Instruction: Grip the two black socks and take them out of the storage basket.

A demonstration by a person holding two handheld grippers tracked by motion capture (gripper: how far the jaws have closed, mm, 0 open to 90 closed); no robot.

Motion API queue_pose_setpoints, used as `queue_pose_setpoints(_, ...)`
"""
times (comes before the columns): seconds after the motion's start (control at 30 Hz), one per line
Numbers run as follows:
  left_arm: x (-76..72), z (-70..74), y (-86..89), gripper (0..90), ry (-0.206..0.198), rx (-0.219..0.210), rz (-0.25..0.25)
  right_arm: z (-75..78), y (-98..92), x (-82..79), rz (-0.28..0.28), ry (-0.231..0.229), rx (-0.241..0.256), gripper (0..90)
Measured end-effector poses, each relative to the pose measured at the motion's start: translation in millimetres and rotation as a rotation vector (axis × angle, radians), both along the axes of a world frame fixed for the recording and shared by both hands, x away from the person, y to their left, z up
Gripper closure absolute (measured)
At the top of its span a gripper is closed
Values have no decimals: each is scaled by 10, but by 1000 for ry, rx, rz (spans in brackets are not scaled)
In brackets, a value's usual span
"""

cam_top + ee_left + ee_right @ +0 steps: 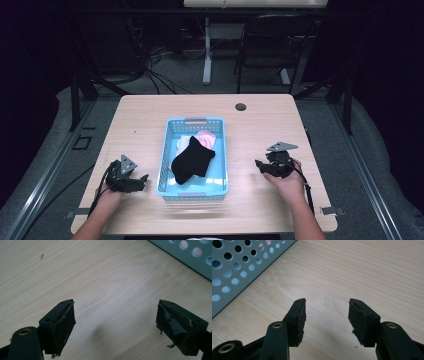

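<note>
Fingers of left gripper (142, 179) and right gripper (258, 164) spread, empty, low over table (260, 125), flanking basket (167, 145).

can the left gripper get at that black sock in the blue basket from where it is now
Probably yes. The left gripper sits open on the table beside the blue basket, and the black sock lies on top of the pile with nothing over it; only the low basket wall stands between.

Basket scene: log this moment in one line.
left gripper open, empty | right gripper open, empty | basket between them | black sock inside
</note>
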State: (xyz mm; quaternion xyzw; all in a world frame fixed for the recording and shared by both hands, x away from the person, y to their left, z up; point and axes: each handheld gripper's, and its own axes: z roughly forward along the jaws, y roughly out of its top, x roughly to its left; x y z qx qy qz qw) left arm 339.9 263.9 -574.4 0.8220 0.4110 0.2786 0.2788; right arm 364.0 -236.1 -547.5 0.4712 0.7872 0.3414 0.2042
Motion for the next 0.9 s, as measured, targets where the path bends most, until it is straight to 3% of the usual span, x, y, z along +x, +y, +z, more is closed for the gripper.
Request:
queue_pose_setpoints(0.13, 1, 3, -5, 156, -1, 3, -4, -34, 15, -2, 12, 39, -29, 530)
queue_pose_setpoints(0.33, 5, 0, -5, 156, 0, 5, -1, -44, 36, 2, 20, 46, -25, 531)
queue_pose_setpoints(0.57, 4, -4, -26, 156, 0, 9, -6, -42, 98, 27, 47, 88, -18, 540)
queue_pose_setpoints(0.73, 8, -4, -23, 156, -4, 6, -5, 159, 251, 130, 96, 96, 1, 542)
queue_pose_setpoints(0.9, 12, 1, -31, 156, 0, 6, -12, 373, 407, 229, 143, 81, -13, 543)
